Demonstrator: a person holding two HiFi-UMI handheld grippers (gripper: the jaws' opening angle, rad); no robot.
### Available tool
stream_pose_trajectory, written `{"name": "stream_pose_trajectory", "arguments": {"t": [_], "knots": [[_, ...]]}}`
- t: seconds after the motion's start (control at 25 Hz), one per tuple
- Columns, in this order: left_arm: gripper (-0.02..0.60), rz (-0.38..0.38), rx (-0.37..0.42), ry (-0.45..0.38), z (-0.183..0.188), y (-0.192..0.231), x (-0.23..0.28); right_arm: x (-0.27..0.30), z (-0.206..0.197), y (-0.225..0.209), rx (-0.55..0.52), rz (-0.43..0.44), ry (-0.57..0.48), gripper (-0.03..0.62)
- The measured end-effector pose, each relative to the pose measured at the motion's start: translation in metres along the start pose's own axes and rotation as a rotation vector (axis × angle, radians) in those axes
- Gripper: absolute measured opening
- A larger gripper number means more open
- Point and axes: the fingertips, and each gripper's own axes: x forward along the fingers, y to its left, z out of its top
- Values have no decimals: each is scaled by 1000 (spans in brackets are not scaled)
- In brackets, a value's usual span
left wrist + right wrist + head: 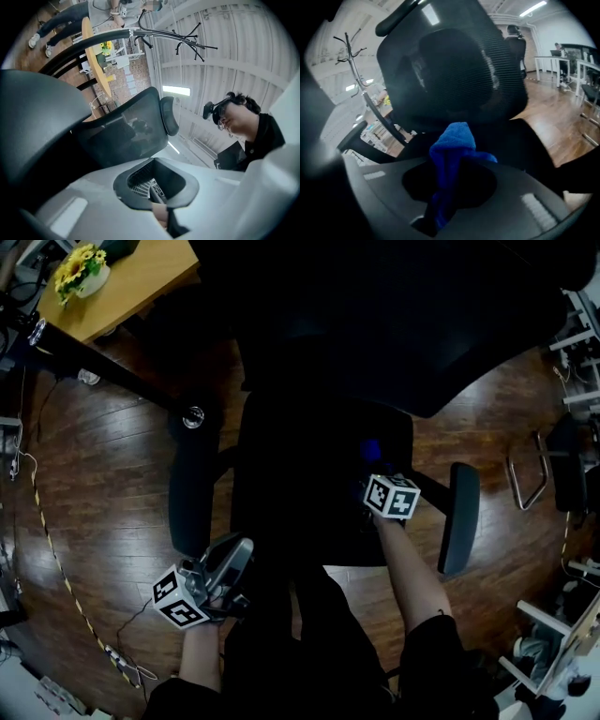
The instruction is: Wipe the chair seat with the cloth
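The black office chair's seat (309, 484) fills the middle of the head view, under the dark backrest (375, 324). My right gripper (375, 474) is over the seat's right half, shut on a blue cloth (371, 448). In the right gripper view the bunched cloth (452, 145) sticks up out of the right gripper (450, 180), facing the mesh backrest (454, 70). My left gripper (225, 563) is off the seat by its front left corner, tilted upward. In its own view the left gripper (157, 180) looks shut and holds nothing.
Padded armrests stand at the left (192, 488) and right (461, 517) of the seat. A wooden table (131, 282) with yellow flowers (80, 268) is at the back left. Cables (56, 568) trail over the wood floor. A coat stand (173, 35) shows in the left gripper view.
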Motion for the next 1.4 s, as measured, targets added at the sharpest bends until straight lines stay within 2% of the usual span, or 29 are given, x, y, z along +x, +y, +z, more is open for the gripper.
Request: {"name": "stream_pose_trajectory", "arguments": {"t": [0.32, 0.4, 0.48, 0.64, 0.84, 0.96, 1.16, 1.4], "knots": [[-8, 1, 20, -82, 18, -10, -17, 74, -28, 222, 88, 399, 78, 61], [-8, 5, 23, -92, 19, -9, -21, 85, -42, 258, 108, 466, 96, 61], [-8, 9, 21, -98, 19, -9, -25, 96, -60, 271, 108, 469, 128, 61], [-8, 22, 22, -101, 21, -6, -33, 115, -99, 232, 81, 304, 220, 61], [-8, 21, 8, -80, 18, 1, -35, 101, -107, 164, 89, 173, 184, 61], [-8, 12, 3, -59, 15, 3, -29, 84, -100, 116, 156, 87, 142, 61], [-8, -5, 2, -17, 7, 5, -12, 40, -79, 11, 235, -66, 65, 61], [-8, -13, -3, 21, 5, 8, 1, -33, -53, -96, 220, -273, 24, 61]]}}
